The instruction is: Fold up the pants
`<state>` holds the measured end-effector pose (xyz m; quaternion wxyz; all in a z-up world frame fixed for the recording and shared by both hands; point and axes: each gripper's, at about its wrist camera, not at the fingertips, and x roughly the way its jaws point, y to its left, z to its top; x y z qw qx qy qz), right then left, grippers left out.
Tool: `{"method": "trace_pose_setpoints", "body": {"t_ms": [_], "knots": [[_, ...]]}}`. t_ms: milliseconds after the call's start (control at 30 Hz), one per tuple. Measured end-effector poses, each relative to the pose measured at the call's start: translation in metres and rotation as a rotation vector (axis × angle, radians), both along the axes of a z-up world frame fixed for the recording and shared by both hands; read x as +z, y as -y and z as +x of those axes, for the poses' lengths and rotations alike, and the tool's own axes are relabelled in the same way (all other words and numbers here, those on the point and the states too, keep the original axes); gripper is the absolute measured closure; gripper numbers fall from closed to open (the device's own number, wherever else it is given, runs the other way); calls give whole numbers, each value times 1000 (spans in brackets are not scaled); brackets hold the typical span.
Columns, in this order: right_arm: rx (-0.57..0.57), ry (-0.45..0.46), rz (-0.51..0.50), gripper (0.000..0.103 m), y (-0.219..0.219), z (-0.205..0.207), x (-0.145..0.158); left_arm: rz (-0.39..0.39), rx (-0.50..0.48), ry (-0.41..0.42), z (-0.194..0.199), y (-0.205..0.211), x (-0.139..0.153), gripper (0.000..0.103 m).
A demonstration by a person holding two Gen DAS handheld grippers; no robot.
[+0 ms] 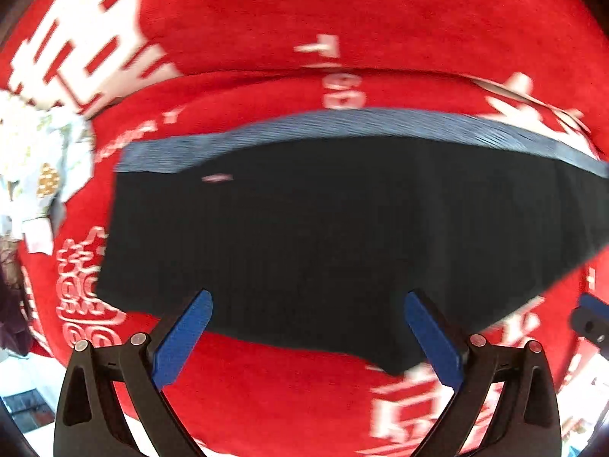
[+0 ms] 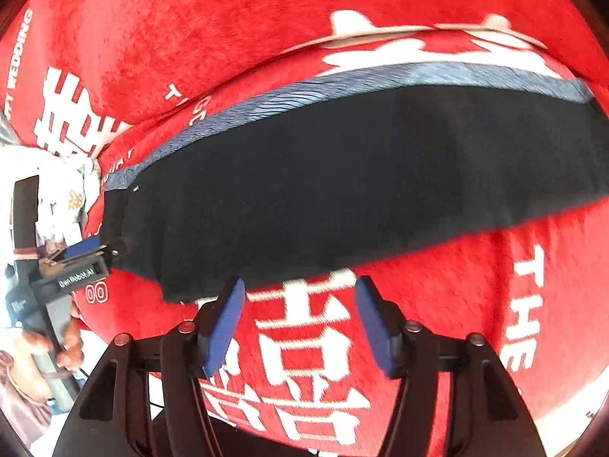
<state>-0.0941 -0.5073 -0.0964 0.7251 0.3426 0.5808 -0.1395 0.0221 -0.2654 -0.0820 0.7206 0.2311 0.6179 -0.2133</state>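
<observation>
Black pants lie flat just ahead of both grippers' fingers, soft and floppy, probably light; I'd pinch the corners. Left gripper and right gripper are spread, empty.

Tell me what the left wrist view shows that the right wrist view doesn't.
Only the left wrist view: a small pale mark on the black pants. Only the right wrist view: the person's hand gripping the left gripper's handle, and "WEDDING" lettering. Both: the pants with their blue-grey waistband on the red blanket, and floral fabric.
</observation>
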Motion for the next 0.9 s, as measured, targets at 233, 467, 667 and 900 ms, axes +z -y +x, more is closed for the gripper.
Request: {"method": "trace_pose_setpoints", "body": {"t_ms": [233, 467, 667, 900], "knots": [[-139, -45, 41, 28, 33, -58, -5, 31, -91, -48, -52, 61, -10, 1], [-254, -48, 81, 28, 69, -100, -14, 67, -139, -90, -87, 99, -24, 1], [-318, -15, 71, 28, 101, -125, -14, 81, -193, -85, -110, 136, -27, 1], [-374, 30, 18, 28, 141, -147, -9, 82, -238, -71, -133, 180, -27, 1]]}}
